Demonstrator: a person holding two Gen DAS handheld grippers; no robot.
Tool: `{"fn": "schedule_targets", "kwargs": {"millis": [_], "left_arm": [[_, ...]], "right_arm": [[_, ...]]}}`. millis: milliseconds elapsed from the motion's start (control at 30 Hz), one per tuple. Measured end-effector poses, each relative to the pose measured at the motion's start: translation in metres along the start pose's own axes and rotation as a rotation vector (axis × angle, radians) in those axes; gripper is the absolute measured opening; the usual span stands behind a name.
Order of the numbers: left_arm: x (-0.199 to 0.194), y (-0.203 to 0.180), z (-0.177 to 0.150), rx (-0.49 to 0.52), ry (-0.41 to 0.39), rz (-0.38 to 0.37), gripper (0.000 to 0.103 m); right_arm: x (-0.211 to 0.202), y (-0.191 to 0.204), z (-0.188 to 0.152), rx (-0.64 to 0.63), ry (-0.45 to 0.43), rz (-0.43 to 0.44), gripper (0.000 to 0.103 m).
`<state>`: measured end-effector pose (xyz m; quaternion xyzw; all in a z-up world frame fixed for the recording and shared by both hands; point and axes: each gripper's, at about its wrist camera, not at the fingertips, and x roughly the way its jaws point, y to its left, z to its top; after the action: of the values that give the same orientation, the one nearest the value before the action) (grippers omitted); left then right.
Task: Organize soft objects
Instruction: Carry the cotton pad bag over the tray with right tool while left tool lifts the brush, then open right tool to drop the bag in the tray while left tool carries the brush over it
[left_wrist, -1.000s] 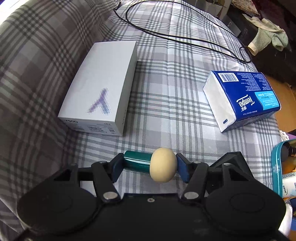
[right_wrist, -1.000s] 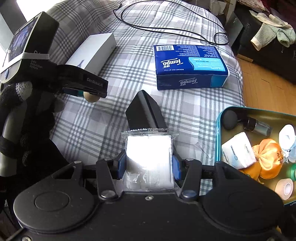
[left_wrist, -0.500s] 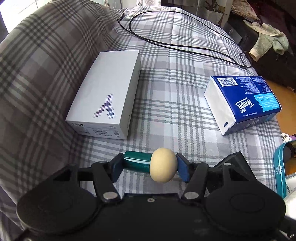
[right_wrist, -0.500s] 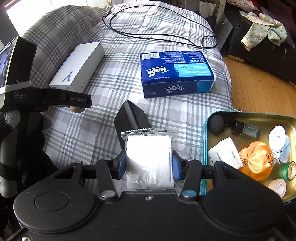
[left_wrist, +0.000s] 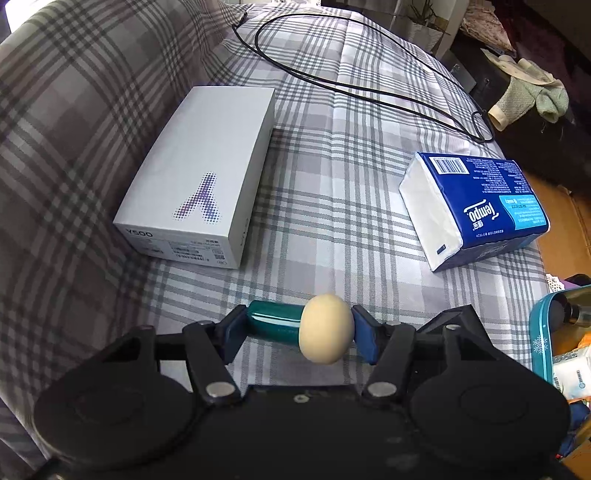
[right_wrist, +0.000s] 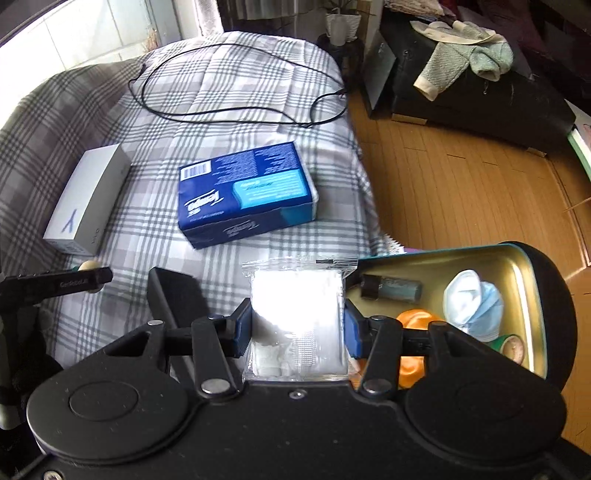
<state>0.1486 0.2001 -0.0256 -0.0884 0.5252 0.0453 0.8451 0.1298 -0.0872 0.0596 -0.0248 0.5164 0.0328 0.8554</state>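
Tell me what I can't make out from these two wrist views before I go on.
- Tin: right wrist view, its near part and the orange pouch sit behind the right hand-held gripper; left wrist view cuts it off at the right edge.
- Clear packet: glare washes out its contents.
- Tissue pack: print blurred in the right view.
- White box: end-label print too small.
- Cable: its far end runs out of view.

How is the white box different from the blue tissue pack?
The white box is stiff with sharp corners; the tissue pack is a soft, puffy plastic wrap. The box is plain with a purple Y; the pack is blue with much print and a barcode. The box looks longer and flatter. Both lie flat on the checked blanket, apart.
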Motion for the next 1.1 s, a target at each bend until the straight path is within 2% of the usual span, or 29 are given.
{"fn": "schedule_targets", "kwargs": {"millis": [200, 400, 600, 833, 1000, 1100], "left_arm": [[0.004, 0.0, 0.0, -0.004, 0.005, 0.002, 0.057], [0.008, -0.005, 0.001, 0.013, 0.012, 0.029, 0.057], [0.007, -0.01, 0.003, 0.026, -0.001, 0.057, 0.057], [-0.001, -0.025, 0.004, 0.073, -0.039, 0.137, 0.057], [-0.018, -0.045, 0.005, 0.145, -0.075, 0.184, 0.057], [-0.033, -0.061, 0.006, 0.164, -0.072, 0.181, 0.057]], "right_arm": [[-0.008, -0.053, 0.02, 0.074, -0.002, -0.084, 0.048], [-0.015, -0.086, 0.035, 0.076, 0.007, -0.121, 0.048], [-0.004, -0.116, 0.037, 0.069, 0.062, -0.121, 0.048], [0.01, -0.145, 0.037, 0.042, 0.08, -0.144, 0.048], [0.025, -0.162, 0.033, 0.016, 0.098, -0.144, 0.048], [0.032, -0.175, 0.028, 0.045, 0.087, -0.127, 0.048]]}}
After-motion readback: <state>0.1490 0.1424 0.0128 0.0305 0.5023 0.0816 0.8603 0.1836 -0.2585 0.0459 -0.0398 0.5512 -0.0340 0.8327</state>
